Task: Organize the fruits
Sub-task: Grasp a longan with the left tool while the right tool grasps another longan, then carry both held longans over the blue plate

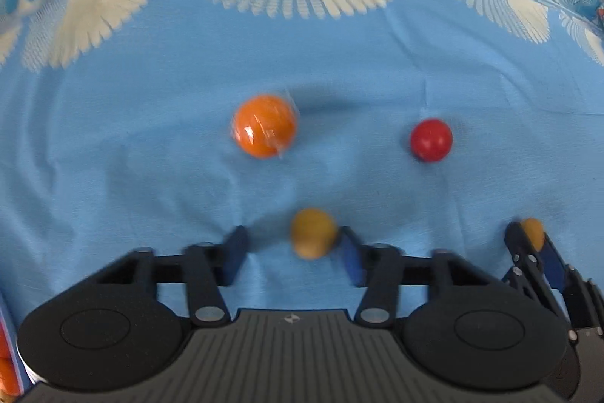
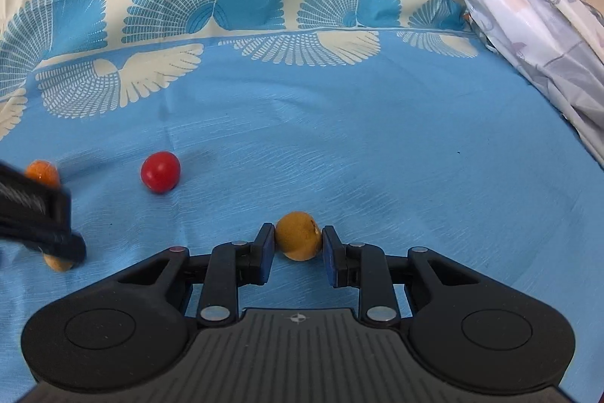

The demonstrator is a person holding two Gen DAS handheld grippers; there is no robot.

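A yellow-brown fruit (image 1: 313, 233) lies on the blue cloth between the fingers of my left gripper (image 1: 294, 252). It sits against the right finger, with a wide gap to the left one, so the jaws stand open; the view is blurred. My right gripper (image 2: 297, 246) is shut on a second yellow-brown fruit (image 2: 298, 235), with both blue pads against its sides. An orange ball-shaped fruit (image 1: 264, 126) in clear wrap and a smaller red one (image 1: 431, 139) lie farther ahead. In the right wrist view the left gripper (image 2: 37, 214) crosses the left edge, above its fruit (image 2: 56, 264).
The blue cloth (image 2: 377, 138) has a cream fan-patterned border that rises at the back. A crumpled pale printed sheet (image 2: 528, 25) is heaped along the right side. At the lower left edge of the left wrist view, something orange (image 1: 5, 365) shows beside a white rim.
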